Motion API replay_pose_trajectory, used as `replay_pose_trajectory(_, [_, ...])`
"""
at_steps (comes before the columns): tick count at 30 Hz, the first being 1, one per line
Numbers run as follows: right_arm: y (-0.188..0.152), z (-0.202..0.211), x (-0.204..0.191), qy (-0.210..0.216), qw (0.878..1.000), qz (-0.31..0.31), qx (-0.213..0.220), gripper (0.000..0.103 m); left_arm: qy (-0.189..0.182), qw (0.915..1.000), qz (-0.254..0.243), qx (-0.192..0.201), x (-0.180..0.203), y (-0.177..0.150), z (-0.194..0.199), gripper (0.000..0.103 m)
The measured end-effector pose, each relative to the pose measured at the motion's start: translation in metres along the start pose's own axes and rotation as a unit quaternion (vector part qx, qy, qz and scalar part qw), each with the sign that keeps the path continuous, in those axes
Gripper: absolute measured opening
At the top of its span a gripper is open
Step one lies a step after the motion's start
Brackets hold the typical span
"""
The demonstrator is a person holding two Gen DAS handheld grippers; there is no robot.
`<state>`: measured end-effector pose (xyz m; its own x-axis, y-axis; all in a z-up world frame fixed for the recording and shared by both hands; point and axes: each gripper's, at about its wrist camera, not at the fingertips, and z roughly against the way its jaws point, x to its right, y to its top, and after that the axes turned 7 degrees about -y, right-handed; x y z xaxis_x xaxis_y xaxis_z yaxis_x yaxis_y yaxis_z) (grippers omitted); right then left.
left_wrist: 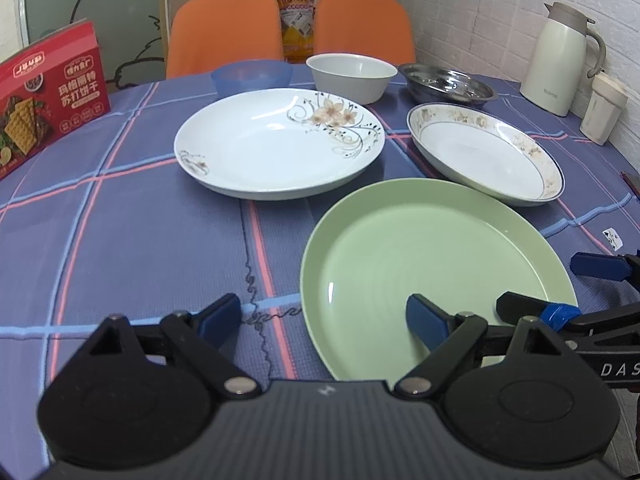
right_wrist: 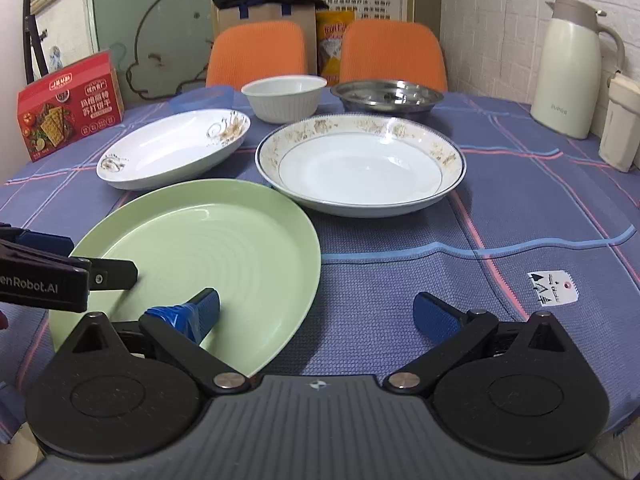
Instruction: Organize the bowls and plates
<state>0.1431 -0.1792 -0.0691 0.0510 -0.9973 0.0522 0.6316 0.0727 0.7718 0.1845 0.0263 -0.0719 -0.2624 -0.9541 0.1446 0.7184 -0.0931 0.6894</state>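
Both the left gripper (left_wrist: 324, 320) and right gripper (right_wrist: 316, 312) gape wide and empty over the green plate (left_wrist: 432, 256) at lower centre on the tabletop (left_wrist: 120, 240), a stiff, slick, probably breakable dish best pinched at its rim.

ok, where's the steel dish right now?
The steel dish sits at the table's far edge, right of the white bowl, just behind the gold-rimmed plate.
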Motion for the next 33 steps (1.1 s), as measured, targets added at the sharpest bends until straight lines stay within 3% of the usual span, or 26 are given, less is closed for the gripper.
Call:
replay_pose_trajectory(14, [0.006, -0.007, -0.031, 0.066, 0.996, 0.054, 0.001, 0.087, -0.006, 1.0, -0.004, -0.005, -0.001, 0.003, -0.002, 0.085])
replay_pose_trajectory(15, [0.006, -0.007, -0.031, 0.066, 0.996, 0.055, 0.002, 0.087, -0.007, 0.9999, -0.003, -0.007, 0.0, 0.003, -0.001, 0.083])
replay_pose_trajectory(17, [0.004, -0.006, -0.03, 0.066, 0.996, 0.053, 0.005, 0.087, -0.019, 0.9998, -0.005, -0.006, 0.001, 0.003, 0.002, 0.07])
replay_pose_trajectory(19, [0.002, -0.004, -0.029, 0.062, 0.997, 0.049, 0.006, 0.087, -0.033, 0.9994, -0.004, -0.006, 0.003, 0.004, 0.004, 0.046])
replay_pose_trajectory(28, [-0.005, 0.002, -0.045, 0.046, 0.998, 0.031, 0.007, 0.091, -0.014, 0.9998, 0.011, -0.007, 0.008, 0.005, 0.004, 0.043])
replay_pose_trajectory(33, [-0.003, 0.005, -0.053, 0.036, 0.999, 0.008, 0.007, 0.091, -0.007, 0.999, 0.042, -0.013, -0.011, 0.0, 0.016, 0.043])
